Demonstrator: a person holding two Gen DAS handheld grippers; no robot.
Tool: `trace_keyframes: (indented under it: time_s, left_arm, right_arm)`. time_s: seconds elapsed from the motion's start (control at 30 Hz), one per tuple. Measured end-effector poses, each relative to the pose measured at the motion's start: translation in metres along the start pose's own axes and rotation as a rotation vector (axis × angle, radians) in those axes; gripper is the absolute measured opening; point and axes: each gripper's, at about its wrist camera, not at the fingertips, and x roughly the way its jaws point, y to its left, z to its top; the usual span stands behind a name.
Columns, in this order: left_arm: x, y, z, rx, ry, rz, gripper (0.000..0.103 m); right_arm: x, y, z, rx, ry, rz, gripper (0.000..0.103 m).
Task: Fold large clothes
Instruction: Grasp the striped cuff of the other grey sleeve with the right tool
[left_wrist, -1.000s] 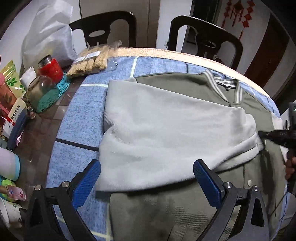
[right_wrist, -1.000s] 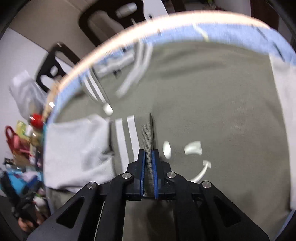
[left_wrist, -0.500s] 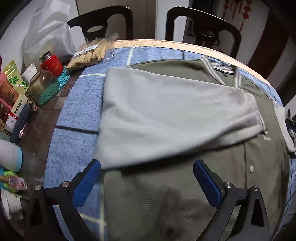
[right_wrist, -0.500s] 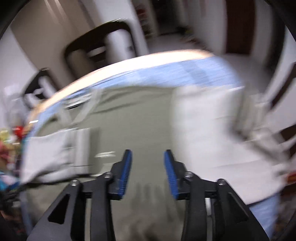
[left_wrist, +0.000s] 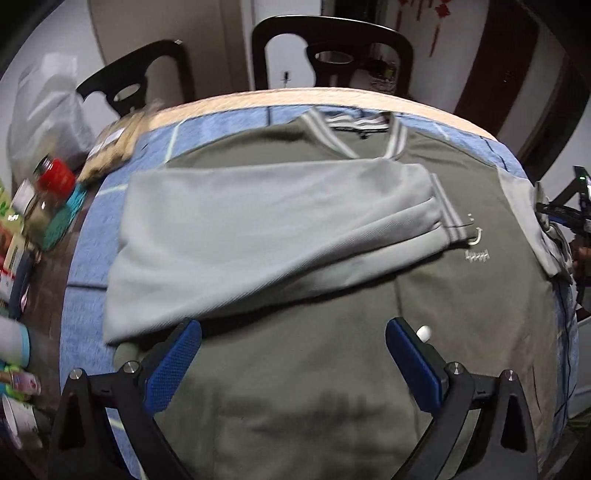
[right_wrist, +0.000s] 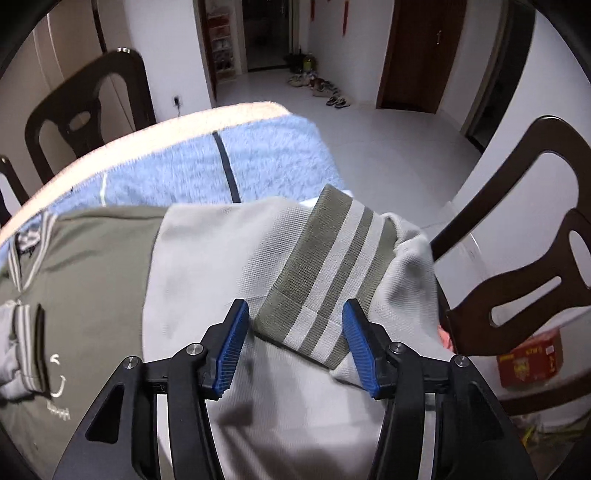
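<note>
While laid flat, jacket (left_wrist: 332, 369) collar points away, sleeve (left_wrist: 266, 236) crosswise.

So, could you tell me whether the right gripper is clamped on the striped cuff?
No, the fingers stand apart either side of the striped cuff.

We see our left hand-held gripper (left_wrist: 293, 354) and right hand-held gripper (right_wrist: 295, 345) as matte black angular frames with silver round screw heads, each ending in two blue fingers (right_wrist: 231, 350) with finely ribbed pads.
</note>
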Motion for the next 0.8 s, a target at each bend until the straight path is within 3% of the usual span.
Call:
trace_keyframes:
  time_s: [0.2,0.3,0.33,0.63,0.8]
  left_arm:
    - [0.007,-0.016,0.014,0.027,-0.011,-0.02,0.101]
    - [0.009,-0.018,0.014,0.018,-0.007,-0.039,0.101]
    - [0.009,-0.019,0.013,0.017,-0.005,-0.042,0.101]
    - [0.01,-0.014,0.006,-0.02,0.009,-0.073,0.101]
    - [0.01,-0.01,0.006,-0.04,0.008,-0.088,0.101]
  right_arm:
    - [0.008,-0.002,0.002,-0.018,0.014,-0.021,0.052]
    - [0.008,-0.001,0.007,-0.018,0.031,-0.002,0.031]
    - [0.006,-0.001,0.009,-0.009,0.034,0.019,0.012]
    - [-0.027,-0.013,0.019,0.058,-0.009,0.111,0.007]
    - [-0.069,-0.001,0.02,0.066,-0.065,0.223,0.006]
